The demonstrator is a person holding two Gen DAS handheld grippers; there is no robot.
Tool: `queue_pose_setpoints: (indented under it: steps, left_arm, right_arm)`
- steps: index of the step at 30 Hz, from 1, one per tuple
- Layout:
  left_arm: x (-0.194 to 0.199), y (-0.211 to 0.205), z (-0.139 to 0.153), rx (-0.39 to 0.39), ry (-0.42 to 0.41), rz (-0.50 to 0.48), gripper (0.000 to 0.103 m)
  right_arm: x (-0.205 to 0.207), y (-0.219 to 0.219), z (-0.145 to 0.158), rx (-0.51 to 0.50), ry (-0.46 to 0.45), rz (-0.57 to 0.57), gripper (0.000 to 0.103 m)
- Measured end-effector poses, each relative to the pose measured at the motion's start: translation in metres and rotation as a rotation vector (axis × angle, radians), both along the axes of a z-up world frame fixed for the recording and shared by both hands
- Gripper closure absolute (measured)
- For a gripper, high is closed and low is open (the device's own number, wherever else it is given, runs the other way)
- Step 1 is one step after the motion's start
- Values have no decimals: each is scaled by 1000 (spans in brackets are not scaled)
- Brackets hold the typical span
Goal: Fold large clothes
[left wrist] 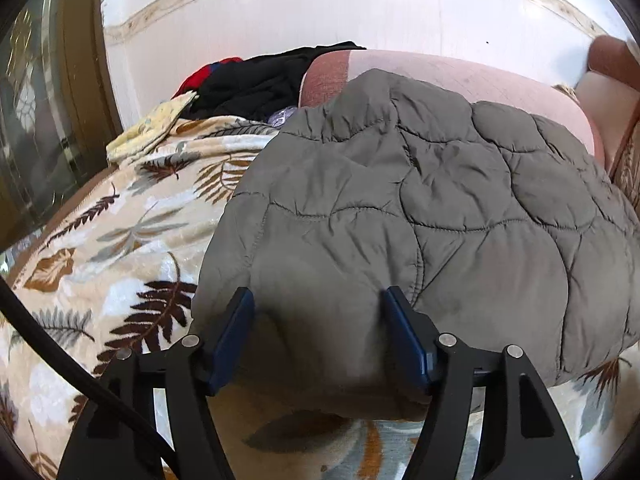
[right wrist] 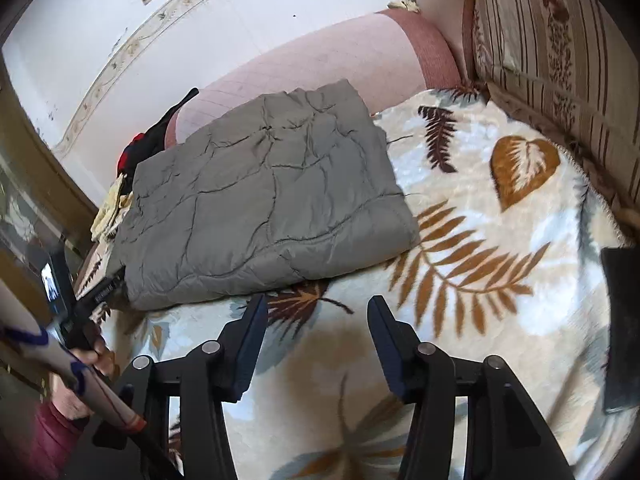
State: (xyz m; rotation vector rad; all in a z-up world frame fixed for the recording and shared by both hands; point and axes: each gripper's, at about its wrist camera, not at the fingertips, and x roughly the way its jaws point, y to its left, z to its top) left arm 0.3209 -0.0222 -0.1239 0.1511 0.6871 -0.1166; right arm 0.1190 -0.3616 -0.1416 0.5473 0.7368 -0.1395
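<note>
Left wrist view: left gripper [left wrist: 318, 300] spread wide, blue fingers [left wrist: 236, 332] straddling the near corner of the grey quilted jacket [left wrist: 400, 208], fabric bulging between them but not pinched. Jacket folded into a thick pad, lying on the leaf-print blanket [left wrist: 120, 240]. Beyond it a pink sofa backrest [left wrist: 480, 80]; at far left a heap of black and red clothes [left wrist: 248, 80] and a pale yellow cloth [left wrist: 152, 132] beside it. Black cable [left wrist: 52, 344] crossing the lower left corner.

Right wrist view: right gripper [right wrist: 318, 312] wide open, holding nothing, poised above the blanket [right wrist: 480, 240] just in front of the jacket's near edge, apart from it. Quilted jacket [right wrist: 264, 196] a rough rectangle, far edge against the pink backrest [right wrist: 320, 60]. Striped floral cushion [right wrist: 560, 60] at the right end of the sofa. Dark flat object [right wrist: 624, 332] on the blanket at the right edge, kind unclear. At lower left, the left hand [right wrist: 86, 354] gripping the other tool's handle, its tip at the jacket's left corner.
</note>
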Motion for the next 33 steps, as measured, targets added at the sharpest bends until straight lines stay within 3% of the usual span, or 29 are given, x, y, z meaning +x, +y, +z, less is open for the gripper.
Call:
queue_pose_setpoints:
  steps: [4, 9, 15, 33]
  left_arm:
    - [-2, 3, 3, -20, -18, 1, 36]
    - [-11, 6, 17, -16, -119, 31, 36]
    - [10, 24, -1, -57, -27, 90, 35]
    - [14, 26, -7, -56, -17, 96, 29]
  right_arm:
    - [13, 15, 1, -46, 3, 22, 46]
    - [17, 17, -2, -46, 2, 21, 46]
    - [26, 3, -10, 2, 3, -23, 46]
    - [102, 14, -32, -110, 52, 17, 44]
